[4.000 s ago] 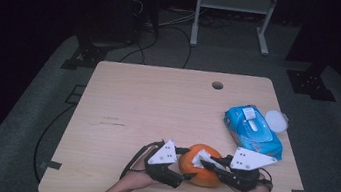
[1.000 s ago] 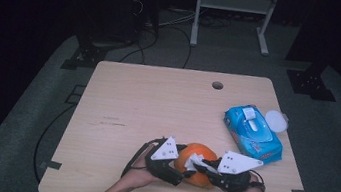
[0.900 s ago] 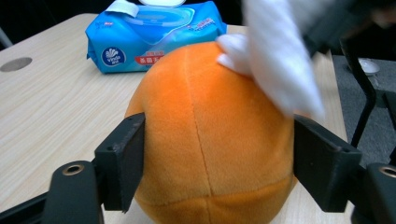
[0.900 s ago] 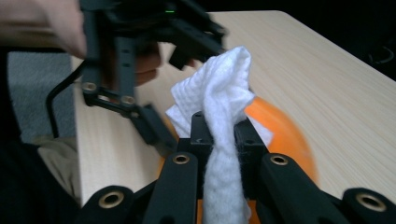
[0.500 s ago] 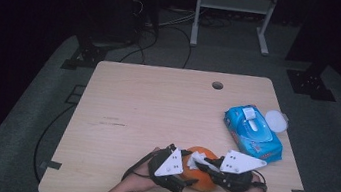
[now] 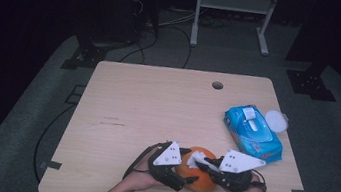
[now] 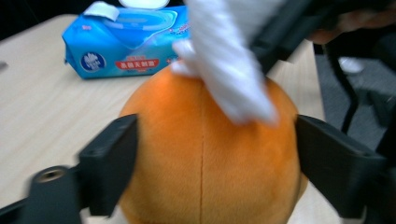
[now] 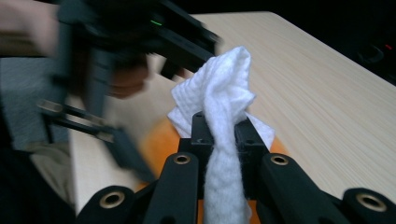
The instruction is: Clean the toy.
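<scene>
High view: left gripper (image 6: pixel 183 172) clamping orange ball (image 6: pixel 199 178) at near table (image 6: pixel 157 104) edge; right gripper (image 6: pixel 205 165), pinching wipe (image 6: pixel 196 158), pressing it onto ball top from right.

Hidden and blurred parts

In the left tool view the ball's (image 7: pixel 205 154) underside is cut off by the bottom edge and the wipe (image 7: pixel 229 60) runs out at the top. The wipe pack's (image 7: pixel 126 44) print is too small to read. In the right tool view the left tool (image 8: pixel 116 56) is motion-blurred, and the wipe (image 8: pixel 224 121) hides most of the ball (image 8: pixel 156 140).
</scene>
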Demonstrator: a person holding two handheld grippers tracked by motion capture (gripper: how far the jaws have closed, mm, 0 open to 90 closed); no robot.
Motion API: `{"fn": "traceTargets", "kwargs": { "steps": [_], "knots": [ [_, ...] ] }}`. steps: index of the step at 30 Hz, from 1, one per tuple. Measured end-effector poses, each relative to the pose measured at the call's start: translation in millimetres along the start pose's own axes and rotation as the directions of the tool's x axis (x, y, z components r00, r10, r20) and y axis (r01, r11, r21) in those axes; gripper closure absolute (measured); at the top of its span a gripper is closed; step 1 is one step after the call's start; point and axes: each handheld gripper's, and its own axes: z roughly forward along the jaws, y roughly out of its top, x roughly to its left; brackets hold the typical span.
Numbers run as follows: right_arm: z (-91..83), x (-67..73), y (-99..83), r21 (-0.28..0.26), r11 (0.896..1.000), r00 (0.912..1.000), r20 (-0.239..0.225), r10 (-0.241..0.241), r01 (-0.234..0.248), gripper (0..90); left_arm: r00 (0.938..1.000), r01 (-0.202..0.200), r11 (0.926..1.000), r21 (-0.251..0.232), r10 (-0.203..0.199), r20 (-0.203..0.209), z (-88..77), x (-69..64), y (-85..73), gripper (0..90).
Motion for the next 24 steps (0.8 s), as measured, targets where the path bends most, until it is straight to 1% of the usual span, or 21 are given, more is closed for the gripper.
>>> {"fn": "traceTargets", "kwargs": {
  "steps": [2,3,4,6,7,8,9,10,11,12,13,14,15,16,17,19,20,21,22,23,24],
  "knots": [
    [3.3,7.0,3.1,0.023,0.998,0.9984,0.013,-0.055,0.054,80.6,0.9996,-0.029,0.9996,0.003,0.029,-0.001,-2.2,1.0,-3.0,22.9],
    [3.2,6.8,2.8,0.027,0.998,0.9982,0.013,-0.058,0.058,80.6,0.9993,-0.037,0.9993,0.009,0.037,-0.005,-3.6,2.2,-4.5,23.9],
    [2.2,4.2,1.2,0.031,0.998,0.9984,0.018,-0.053,0.052,80.6,0.9994,-0.033,0.9993,0.016,0.034,-0.005,-4.9,4.9,-6.1,24.2],
    [-0.1,-4.3,-5.8,0.049,0.998,0.9978,0.054,-0.038,0.035,80.6,0.9999,-0.013,0.9996,0.025,0.013,-0.002,-7.2,10.0,-10.1,24.1],
    [-1.3,-7.9,-9.2,0.055,0.998,0.9973,0.068,-0.029,0.025,80.6,1.0,0.008,0.9994,0.033,-0.008,0.001,-9.1,13.6,-13.6,24.0],
    [-3.6,-13.0,-15.1,0.068,0.998,0.996,0.089,-0.011,0.005,80.5,0.9992,0.038,0.9987,0.034,-0.038,0.01,-9.8,16.3,-15.4,22.4],
    [-4.6,-16.5,-19.3,0.079,0.997,0.9951,0.098,0.0,-0.008,80.6,0.9974,0.071,0.9969,0.036,-0.071,0.013,-9.9,17.8,-14.9,20.1],
    [-4.8,-18.5,-22.4,0.078,0.997,0.9949,0.099,0.016,-0.024,80.6,0.9946,0.102,0.9942,0.034,-0.102,0.017,-8.9,18.0,-12.3,16.1],
    [-4.5,-18.8,-23.4,0.065,0.997,0.9953,0.092,0.03,-0.036,80.6,0.9927,0.118,0.9918,0.049,-0.119,0.019,-6.8,17.0,-8.3,11.5],
    [-3.4,-16.8,-22.0,0.062,0.997,0.9955,0.091,0.029,-0.035,80.6,0.994,0.107,0.9923,0.063,-0.108,0.017,-4.7,14.6,-4.9,9.2],
    [-3.4,-16.8,-22.0,0.062,0.997,0.9955,0.091,0.029,-0.035,80.6,0.994,0.107,0.9923,0.063,-0.108,0.017,-4.7,14.6,-4.9,9.4],
    [-2.0,-14.1,-19.6,0.061,0.998,0.9965,0.081,0.021,-0.026,80.6,0.9988,0.047,0.9962,0.073,-0.048,0.007,-2.9,10.9,-3.4,9.4],
    [0.3,-8.5,-14.6,0.038,0.999,0.9987,0.048,0.019,-0.021,80.6,0.9998,0.017,0.9971,0.073,-0.018,0.008,-3.5,10.9,-5.2,15.4],
    [0.7,-7.4,-13.7,0.037,0.999,0.999,0.042,0.013,-0.015,80.6,0.9998,0.017,0.997,0.075,-0.018,0.009,-4.9,12.7,-7.3,17.0],
    [1.0,-6.8,-13.1,0.041,0.999,0.9992,0.04,0.005,-0.007,80.6,0.9996,0.027,0.9969,0.073,-0.027,0.008,-7.3,15.7,-10.4,19.0],
    [0.6,-8.1,-13.8,0.043,0.999,0.9993,0.035,0.01,-0.011,80.7,0.9994,0.034,0.9965,0.076,-0.034,0.008,-8.7,17.5,-12.2,21.6],
    [-0.3,-12.5,-17.6,0.063,0.998,0.999,0.04,0.021,-0.023,80.7,0.998,0.062,0.9947,0.082,-0.063,0.007,-12.6,22.1,-16.6,21.9],
    [-0.3,-12.5,-17.6,0.063,0.998,0.999,0.04,0.021,-0.023,80.7,0.998,0.062,0.9947,0.082,-0.063,0.007,-12.6,22.1,-16.6,21.8],
    [-2.4,-17.2,-23.8,0.072,0.996,0.998,0.046,0.043,-0.046,80.7,0.9955,0.095,0.9931,0.07,-0.095,0.0,-14.3,22.5,-16.6,19.8],
    [-3.7,-18.6,-26.3,0.078,0.996,0.9978,0.049,0.045,-0.048,80.7,0.9954,0.095,0.9934,0.063,-0.096,0.002,-14.1,20.6,-14.7,17.9],
    [-4.6,-18.9,-27.4,0.08,0.995,0.9976,0.049,0.05,-0.054,80.7,0.9966,0.083,0.9946,0.062,-0.083,-0.005,-13.0,18.3,-11.1,14.9]
  ]
}}
